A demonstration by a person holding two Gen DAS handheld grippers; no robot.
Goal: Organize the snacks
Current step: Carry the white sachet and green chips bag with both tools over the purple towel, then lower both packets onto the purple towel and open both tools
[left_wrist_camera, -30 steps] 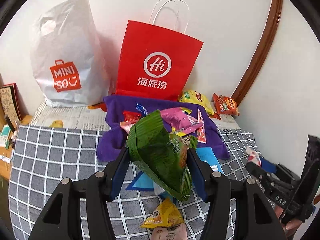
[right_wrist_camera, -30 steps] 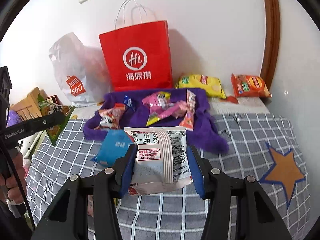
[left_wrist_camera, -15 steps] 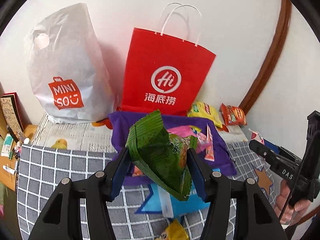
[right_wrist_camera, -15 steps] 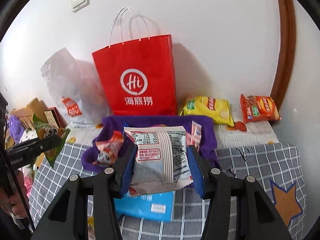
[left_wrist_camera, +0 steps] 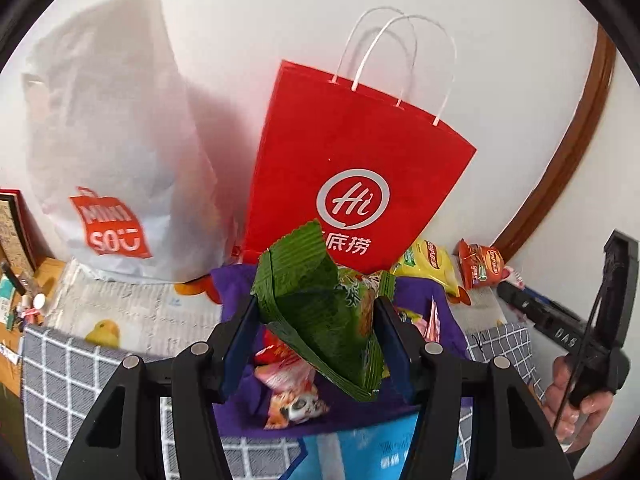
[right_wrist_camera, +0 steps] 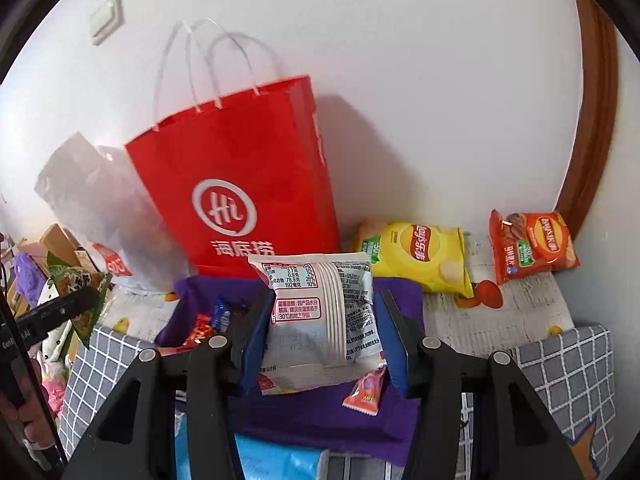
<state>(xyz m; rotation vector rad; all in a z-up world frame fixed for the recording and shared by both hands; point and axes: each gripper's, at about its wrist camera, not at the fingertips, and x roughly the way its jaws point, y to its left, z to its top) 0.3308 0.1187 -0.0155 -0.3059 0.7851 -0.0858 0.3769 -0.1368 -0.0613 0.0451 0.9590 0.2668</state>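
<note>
My left gripper (left_wrist_camera: pixel 316 336) is shut on a green snack packet (left_wrist_camera: pixel 320 312) and holds it in the air in front of the red paper bag (left_wrist_camera: pixel 352 184). My right gripper (right_wrist_camera: pixel 324 340) is shut on a white snack packet (right_wrist_camera: pixel 324 316) and holds it in front of the same red bag (right_wrist_camera: pixel 236 204). Below both lies a purple cloth (left_wrist_camera: pixel 240 412) with several small snacks on it; it also shows in the right wrist view (right_wrist_camera: pixel 312 416). The right gripper's handle shows at the right edge of the left wrist view (left_wrist_camera: pixel 580 328).
A white MINISO plastic bag (left_wrist_camera: pixel 108 168) stands left of the red bag. A yellow chip bag (right_wrist_camera: pixel 416 256) and an orange chip bag (right_wrist_camera: pixel 532 244) lie by the wall at the right. A blue packet (left_wrist_camera: pixel 360 452) lies on the checked tablecloth (left_wrist_camera: pixel 52 376).
Both grippers have risen and moved toward the red bag with their packets still held. The red bag now looks larger and closer in both views.
</note>
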